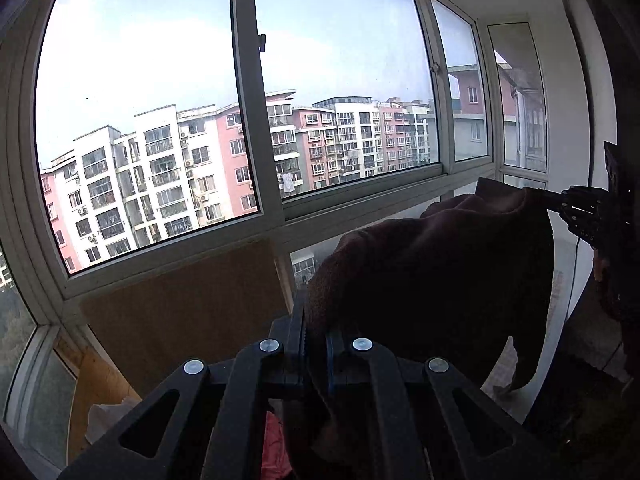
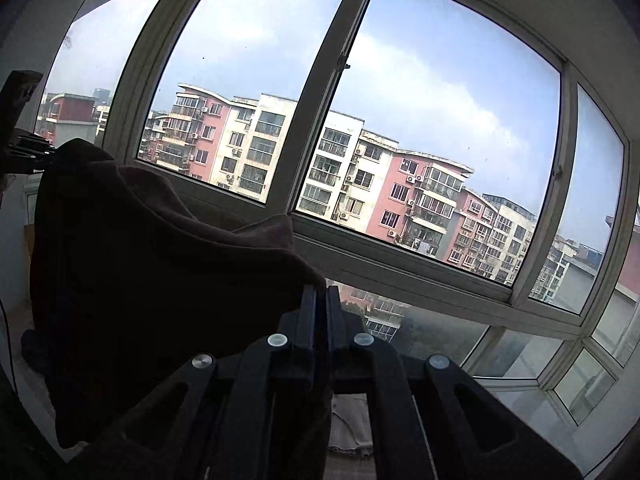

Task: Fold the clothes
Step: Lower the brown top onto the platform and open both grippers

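Mostly the dark brown garment is a backlit silhouette against the window, so its type, sleeves and seams cannot be made out, and its lower part runs out of sight below both wrist views. Underneath the left gripper, a red item and a pale crumpled one are only partly visible.

The left gripper has its fingers pressed together on one upper edge of the garment, cloth pinched between them. The right gripper is likewise clamped on the opposite upper edge, fabric bunched against its closed fingers.

Both grippers are raised and aimed at the window, facing apartment blocks outside, well apart, with the garment hanging between them in the air. From the left wrist view, the right gripper appears at the far right, gripping the cloth's far corner.
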### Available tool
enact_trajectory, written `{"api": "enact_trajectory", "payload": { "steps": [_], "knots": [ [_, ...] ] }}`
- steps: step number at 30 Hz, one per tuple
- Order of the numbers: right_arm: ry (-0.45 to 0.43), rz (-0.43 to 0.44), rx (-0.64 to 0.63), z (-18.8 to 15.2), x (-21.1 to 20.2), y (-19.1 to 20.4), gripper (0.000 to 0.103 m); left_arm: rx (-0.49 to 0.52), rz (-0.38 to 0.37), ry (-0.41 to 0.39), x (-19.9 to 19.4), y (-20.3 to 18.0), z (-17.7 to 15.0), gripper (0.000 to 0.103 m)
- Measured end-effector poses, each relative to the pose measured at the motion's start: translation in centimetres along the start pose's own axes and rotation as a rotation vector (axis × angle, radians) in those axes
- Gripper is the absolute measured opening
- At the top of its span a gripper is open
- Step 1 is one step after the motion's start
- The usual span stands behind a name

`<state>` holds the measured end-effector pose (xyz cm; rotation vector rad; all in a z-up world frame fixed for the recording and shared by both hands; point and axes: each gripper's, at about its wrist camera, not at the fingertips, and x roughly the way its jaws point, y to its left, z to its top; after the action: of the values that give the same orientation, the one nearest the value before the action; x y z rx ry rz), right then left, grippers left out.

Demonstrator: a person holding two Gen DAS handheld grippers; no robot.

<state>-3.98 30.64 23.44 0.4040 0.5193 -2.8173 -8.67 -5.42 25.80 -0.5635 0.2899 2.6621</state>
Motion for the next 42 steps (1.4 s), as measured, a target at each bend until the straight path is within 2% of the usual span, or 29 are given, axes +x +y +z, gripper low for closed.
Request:
{"api": "enact_trajectory", "payload": {
  "steps": [4, 8, 10, 12, 14, 16, 18, 19, 20, 21, 23, 28, 33, 34, 36, 37, 38, 39, 42],
  "knots": [
    [0.077, 0.007, -0.001, -1.8, 5.7, -1.5, 0.004, -0.038, 0.018, 0.136, 7.7, 0.3, -2.4, 0.006],
    [0.292, 0.097, 0.018, -8.1, 19.5, -0.4, 0.005, -0.092, 0.065, 0.291, 19.5, 1.7, -7.6, 0.006],
    [0.419, 0.142, 0.014, -12.4, 26.8, 1.2, 0.006, -0.130, 0.081, 0.395, 25.9, 2.9, -11.3, 0.006],
    [0.544, 0.154, 0.000, -17.0, 31.7, 3.1, 0.006, -0.172, 0.095, 0.527, 31.8, 3.9, -16.1, 0.009],
    [0.601, 0.169, 0.055, -19.9, 31.3, 2.8, 0.006, -0.195, 0.103, 0.646, 35.8, 4.6, -20.6, 0.009],
    [0.658, 0.185, 0.110, -22.9, 30.9, 2.5, 0.007, -0.198, 0.125, 0.700, 36.3, 5.1, -23.8, 0.010],
    [0.715, 0.200, 0.165, -25.8, 30.5, 2.1, 0.023, -0.203, 0.138, 0.723, 35.2, 5.7, -26.1, 0.010],
    [0.742, 0.205, 0.192, -27.3, 30.2, 2.0, 0.042, -0.217, 0.124, 0.717, 33.8, 6.2, -26.5, 0.011],
    [0.758, 0.192, 0.210, -28.6, 29.3, 1.8, 0.048, -0.233, 0.112, 0.711, 32.4, 6.7, -26.9, 0.011],
    [0.777, 0.193, 0.230, -29.6, 27.5, 2.1, 0.048, -0.242, 0.100, 0.713, 31.8, 7.0, -27.4, 0.018],
    [0.826, 0.222, 0.265, -31.9, 26.6, 2.5, 0.048, -0.246, 0.075, 0.738, 31.2, 7.4, -28.7, 0.027],
    [0.917, 0.228, 0.265, -35.4, 27.2, 4.4, 0.048, -0.221, 0.046, 0.837, 32.1, 6.8, -32.5, 0.027],
    [0.933, 0.232, 0.216, -35.5, 27.1, 5.3, 0.048, -0.239, 0.015, 0.867, 33.3, 5.9, -35.0, 0.027],
    [0.932, 0.237, 0.208, -35.5, 27.1, 5.4, 0.048, -0.240, 0.012, 0.867, 33.3, 5.7, -35.3, 0.027],
    [0.938, 0.264, 0.211, -35.5, 27.1, 5.7, 0.037, -0.264, 0.009, 0.857, 33.5, 5.7, -35.5, 0.027],
    [0.943, 0.281, 0.217, -35.5, 27.1, 5.8, 0.012, -0.268, 0.011, 0.853, 33.5, 5.6, -35.4, 0.027],
    [0.939, 0.288, 0.210, -35.3, 26.9, 6.0, 0.004, -0.255, 0.013, 0.848, 33.4, 5.2, -35.3, 0.023],
    [0.936, 0.294, 0.202, -35.0, 26.7, 6.1, 0.004, -0.233, 0.010, 0.843, 33.3, 4.8, -35.1, 0.011],
    [0.904, 0.286, 0.171, -34.1, 25.9, 6.1, 0.004, -0.213, 0.013, 0.812, 32.4, 4.2, -34.6, 0.004]
  ]
}}
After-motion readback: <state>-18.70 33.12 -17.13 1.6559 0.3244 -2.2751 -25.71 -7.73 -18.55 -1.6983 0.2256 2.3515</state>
